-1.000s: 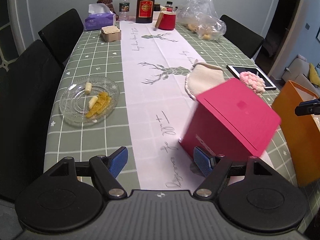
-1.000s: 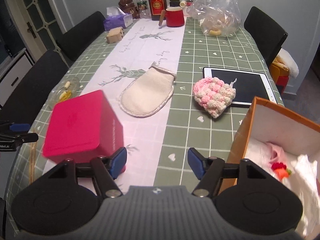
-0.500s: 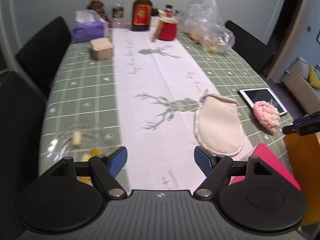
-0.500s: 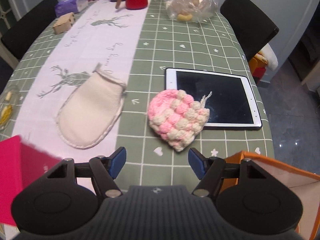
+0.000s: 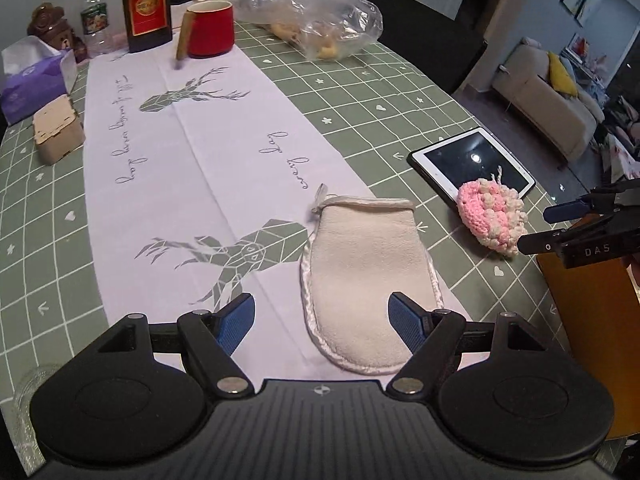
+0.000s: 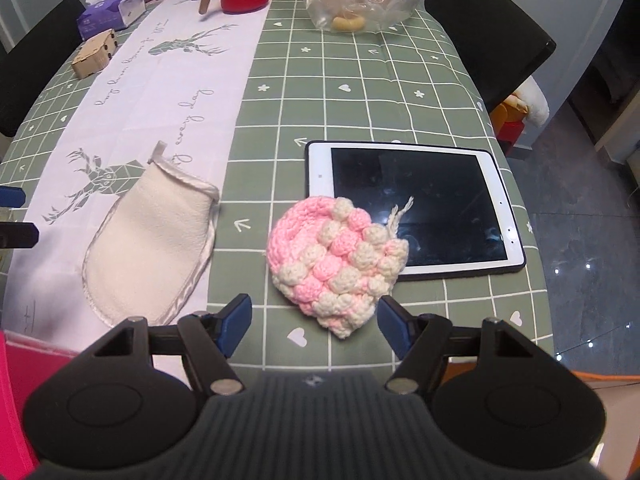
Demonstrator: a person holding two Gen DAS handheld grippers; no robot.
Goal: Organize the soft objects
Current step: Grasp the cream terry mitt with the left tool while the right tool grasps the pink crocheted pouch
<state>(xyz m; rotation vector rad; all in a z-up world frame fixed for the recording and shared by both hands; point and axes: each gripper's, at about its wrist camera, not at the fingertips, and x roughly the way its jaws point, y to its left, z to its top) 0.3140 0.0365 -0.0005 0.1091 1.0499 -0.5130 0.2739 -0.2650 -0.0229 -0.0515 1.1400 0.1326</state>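
Note:
A cream bath mitt (image 5: 366,268) lies flat on the white table runner; it also shows in the right wrist view (image 6: 150,240). My left gripper (image 5: 322,322) is open and empty, hovering over the mitt's near end. A pink and white crocheted pouch (image 6: 338,260) lies on the green cloth, partly on a tablet (image 6: 416,210); it also shows in the left wrist view (image 5: 490,218). My right gripper (image 6: 314,322) is open and empty just short of the pouch, and shows from the side in the left wrist view (image 5: 560,226).
An orange box (image 5: 592,332) stands at the right table edge. A pink box's corner (image 6: 14,392) is at lower left. At the far end are a red mug (image 5: 210,28), bottle (image 5: 146,4), plastic bag (image 5: 316,12), tissue box (image 5: 34,80), wooden box (image 5: 56,128). Black chairs surround the table.
Both grippers have moved forward over the table. The pink box has dropped out of the left view; the mitt and pouch now lie just ahead of the open fingers.

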